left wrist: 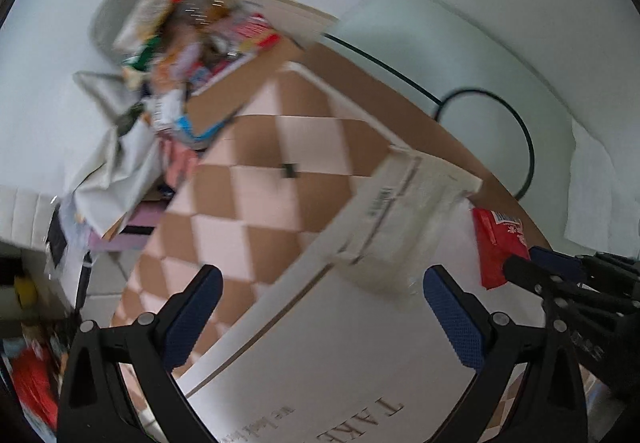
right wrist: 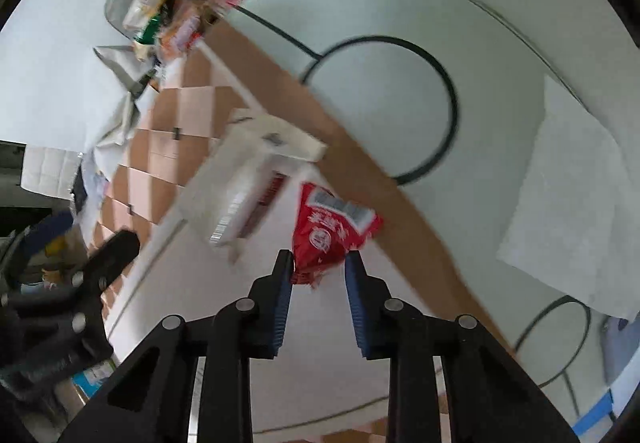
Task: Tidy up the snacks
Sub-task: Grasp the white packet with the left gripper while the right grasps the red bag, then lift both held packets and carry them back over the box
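Red snack packet (right wrist: 328, 231) sits pinched in the right tool (right wrist: 318, 263); left tool (left wrist: 322, 307) gapes wide, holding nothing.

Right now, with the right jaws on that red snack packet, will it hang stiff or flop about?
Probably floppy: the red packet looks like thin crinkled film, pinched at one end by the right gripper. It seems light and puffy, so it may swing. The glossy film could slip if the jaws ease.

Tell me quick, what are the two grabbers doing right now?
Left gripper: open, holding nothing.
Right gripper: closed on the corner of the red snack packet.
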Motion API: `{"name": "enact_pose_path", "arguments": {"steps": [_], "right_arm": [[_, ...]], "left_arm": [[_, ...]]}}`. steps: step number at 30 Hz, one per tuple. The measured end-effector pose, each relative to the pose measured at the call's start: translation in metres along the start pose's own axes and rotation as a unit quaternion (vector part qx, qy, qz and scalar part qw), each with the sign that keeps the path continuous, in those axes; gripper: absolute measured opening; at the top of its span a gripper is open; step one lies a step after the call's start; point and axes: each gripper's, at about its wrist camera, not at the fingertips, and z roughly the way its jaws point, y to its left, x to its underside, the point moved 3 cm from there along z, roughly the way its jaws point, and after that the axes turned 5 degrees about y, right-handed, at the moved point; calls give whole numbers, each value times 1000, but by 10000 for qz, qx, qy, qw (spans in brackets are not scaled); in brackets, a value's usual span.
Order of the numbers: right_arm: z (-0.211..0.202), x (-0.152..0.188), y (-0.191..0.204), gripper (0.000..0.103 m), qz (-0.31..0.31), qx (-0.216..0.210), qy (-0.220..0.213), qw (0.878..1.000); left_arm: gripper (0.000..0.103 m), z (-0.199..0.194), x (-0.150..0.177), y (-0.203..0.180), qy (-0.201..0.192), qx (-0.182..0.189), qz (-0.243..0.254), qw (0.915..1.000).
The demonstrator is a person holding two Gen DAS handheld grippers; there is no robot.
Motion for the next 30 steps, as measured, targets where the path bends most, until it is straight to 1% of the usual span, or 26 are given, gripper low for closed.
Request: {"name": "enact_pose_path", "arguments": {"steps": [1, 4, 5, 6, 9, 11, 12, 13, 14, 15, 16, 17, 19, 21, 24, 29, 30], "right_arm": [[0, -2, -4, 29, 44, -76, 49, 9999], [-4, -6, -16, 30, 210, -125, 66, 9997], [-5, -7, -20, 34, 239, -134, 77, 9996], [-8, -8, -23, 41, 285, -129, 78, 9995], [-16, -11, -29, 50, 305, -102, 13, 9995], [-23, -14, -35, 55, 359, -121, -33, 9993], [-24, -16, -36, 55, 383, -148, -45, 9991], [-26, -18, -37, 55, 407, -155, -46, 9990], [-26, -20, -38, 55, 425, -172, -42, 9989], [-25, -22, -36, 57, 435, -186, -28, 9989], [-22, -25, -36, 58, 450, -196, 8, 9988], [-19, -28, -34, 62, 457, -196, 46, 9988], [-12, -31, -33, 63, 434, -156, 116, 9989], [-3, -35, -31, 63, 399, -98, 218, 9989], [11, -40, -27, 63, 399, -33, 370, 9985], [27, -41, -21, 63, 331, 198, 513, 9979], [28, -42, -19, 63, 329, 241, 484, 9980]], "left_arm": [[103, 7, -6, -8, 74, 2, 153, 9999], [103, 28, -17, -27, 325, 27, 478, 9983], [103, 34, -20, -32, 399, 36, 558, 9976], [103, 39, -23, -36, 456, 50, 621, 9970], [101, 50, -31, -47, 531, 108, 762, 9956], [83, 55, -33, -50, 565, 166, 770, 9953], [70, 56, -33, -49, 602, 275, 709, 9953], [62, 56, -32, -48, 617, 421, 634, 9952], [61, 55, -31, -47, 607, 503, 548, 9954], [59, 53, -29, -44, 591, 441, 454, 9962], [58, 53, -26, -41, 608, 428, 377, 9965], [58, 53, -21, -36, 657, 434, 231, 9966], [58, 55, -10, -28, 811, 463, -61, 9956], [58, 56, 1, -19, 899, 579, -332, 9937], [58, 58, 12, -17, 916, 675, -477, 9924], [63, 63, 14, -20, 895, 593, -464, 9931], [63, 63, 13, -19, 893, 571, -451, 9933]]}}
